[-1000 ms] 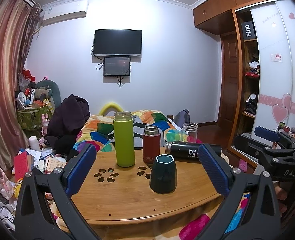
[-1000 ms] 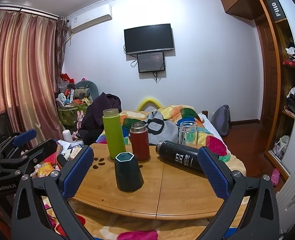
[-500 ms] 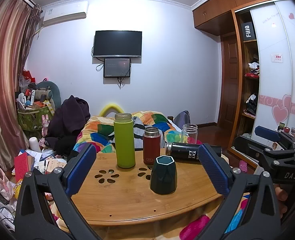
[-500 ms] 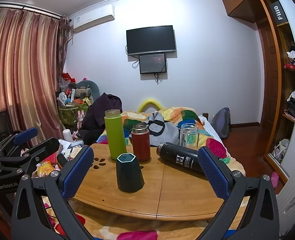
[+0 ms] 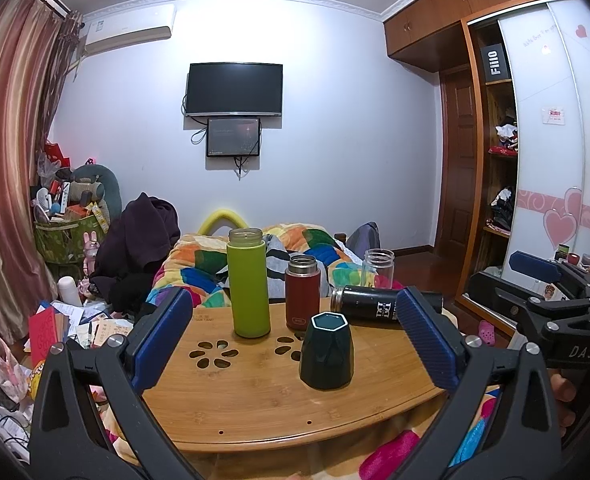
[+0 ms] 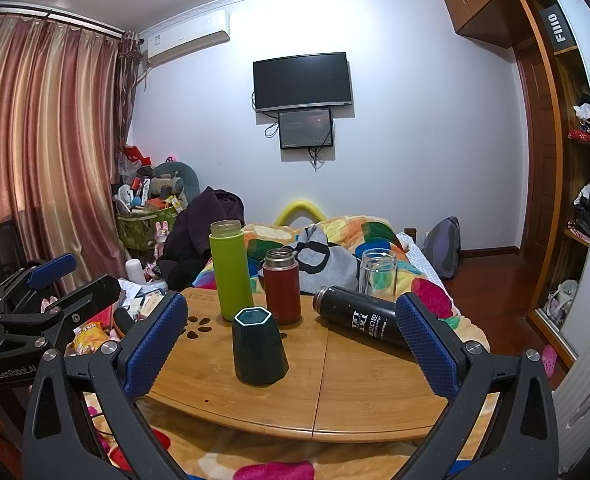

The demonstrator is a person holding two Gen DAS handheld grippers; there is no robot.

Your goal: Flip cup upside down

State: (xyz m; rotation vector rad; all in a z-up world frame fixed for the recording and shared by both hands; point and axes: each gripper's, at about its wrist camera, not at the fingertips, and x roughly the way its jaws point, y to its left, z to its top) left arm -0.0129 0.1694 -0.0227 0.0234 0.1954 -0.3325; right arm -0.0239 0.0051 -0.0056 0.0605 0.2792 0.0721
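A dark green faceted cup [image 5: 327, 354] stands on a round wooden table [image 5: 255, 396], its narrow hexagonal end up; it also shows in the right wrist view [image 6: 259, 346]. A black bottle [image 6: 361, 316] lies on its side behind it, right of centre. My left gripper [image 5: 295, 344] is open and empty, held back from the table's near edge. My right gripper [image 6: 291, 344] is open and empty, also short of the table. Each gripper shows at the edge of the other's view.
A tall lime green bottle [image 5: 249, 282], a red flask [image 5: 303, 294] and a clear glass jar [image 5: 378, 264] stand at the table's back. A bed with a colourful quilt [image 5: 295, 248] lies behind. Clutter fills the floor at left [image 5: 67, 320]; a wardrobe [image 5: 495, 208] stands at right.
Both views have shifted very slightly upward; the cup, bottles and open grippers stand as before.
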